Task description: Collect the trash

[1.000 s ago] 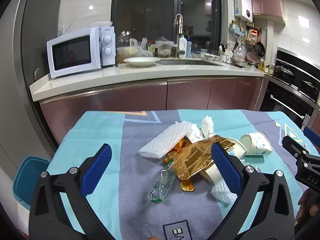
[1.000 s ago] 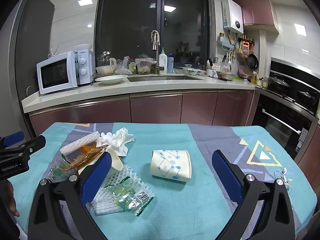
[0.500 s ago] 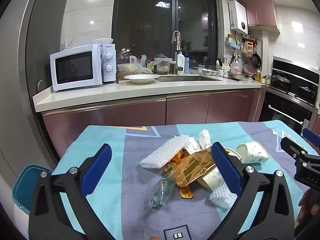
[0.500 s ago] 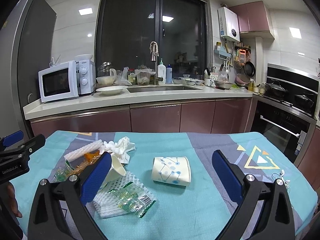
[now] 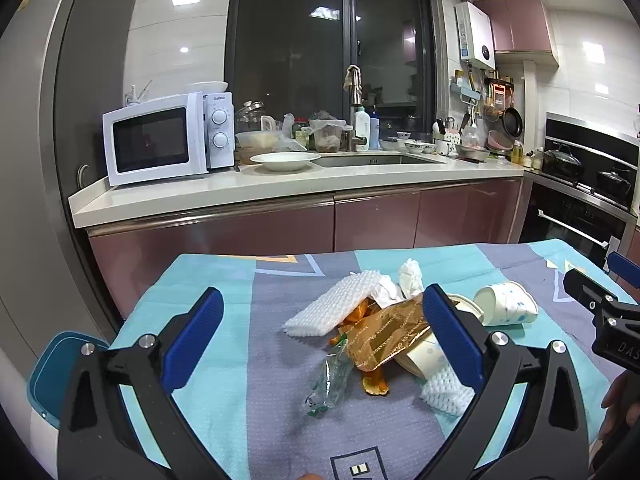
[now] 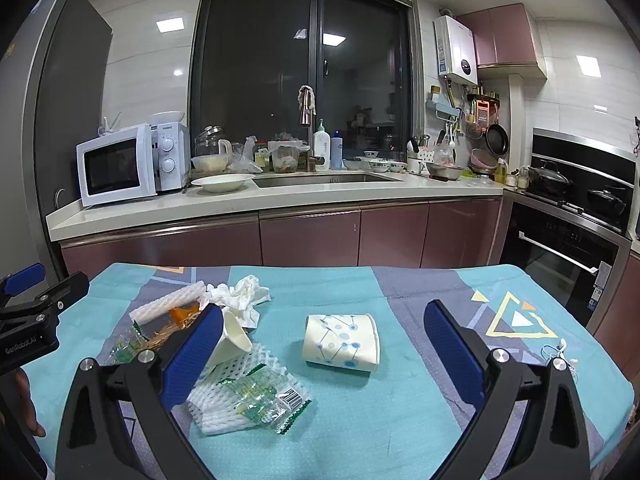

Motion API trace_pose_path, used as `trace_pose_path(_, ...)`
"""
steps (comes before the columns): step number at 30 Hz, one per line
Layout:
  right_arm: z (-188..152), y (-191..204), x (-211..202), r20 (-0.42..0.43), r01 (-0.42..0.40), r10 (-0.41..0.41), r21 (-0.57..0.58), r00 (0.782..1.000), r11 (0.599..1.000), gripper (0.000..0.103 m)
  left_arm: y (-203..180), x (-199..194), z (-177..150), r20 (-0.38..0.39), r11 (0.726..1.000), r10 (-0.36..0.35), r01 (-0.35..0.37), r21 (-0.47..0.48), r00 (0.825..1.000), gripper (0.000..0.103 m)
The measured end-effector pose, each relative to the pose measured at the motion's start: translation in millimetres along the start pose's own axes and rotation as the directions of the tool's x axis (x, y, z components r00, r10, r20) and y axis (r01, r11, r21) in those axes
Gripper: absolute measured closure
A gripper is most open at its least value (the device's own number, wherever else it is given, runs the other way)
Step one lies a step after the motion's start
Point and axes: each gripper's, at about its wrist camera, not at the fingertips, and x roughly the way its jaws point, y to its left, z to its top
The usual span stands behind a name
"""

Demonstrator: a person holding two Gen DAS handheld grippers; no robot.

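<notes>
Here, line by line:

Left gripper (image 5: 322, 328): jaws spread wide and holding nothing, raised above the table with the litter heap between its blue pads.

Right gripper (image 6: 320, 344): also wide and without a load, framing the patterned paper cup (image 6: 341, 342), which lies on its side.

Table (image 6: 400, 412): covered by a teal and grey cloth with geometric shapes.

Trash heap, left view: a white foam net (image 5: 334, 309) at 11 o'clock of the pile, crumpled tissue (image 5: 410, 282) at 12 o'clock, a gold foil wrapper (image 5: 386, 338) in the middle, a clear plastic wrapper (image 5: 330, 380) at 7 o'clock, a second piece of foam net (image 5: 442, 392) at 4 o'clock.

Plain white cup (image 6: 232, 338): tipped over, touching the heap; the left view shows it mostly under the foil.

Only in the right view: a green-printed clear packet (image 6: 266, 400) lying on the second foam net, and white earphones (image 6: 558, 350) near the table's edge at 3 o'clock.

Only in the left view: a blue bin (image 5: 52, 376) on the floor at 8 o'clock, beside the table.

Background: microwave (image 5: 160, 144) on the kitchen counter at 10 o'clock, sink (image 5: 376, 159) at 12 o'clock.
</notes>
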Motion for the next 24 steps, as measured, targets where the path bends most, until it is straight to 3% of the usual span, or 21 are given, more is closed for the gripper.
trace_pose_path(11, 1.0, 1.0, -5.5, 0.030, 0.009, -0.009, 0.009, 1.000, 1.000, 0.006, -2.5, -0.7, 1.5, 0.005, 1.000, -0.002, 0.002, 0.007, 1.000, 0.005)
trace_pose_path(24, -2.6, 0.8, 0.7, -0.012, 0.003, -0.002, 0.001, 1.000, 1.000, 0.006, -3.8, 8.1, -5.6, -0.036, 1.000, -0.004, 0.004, 0.005, 0.999, 0.005)
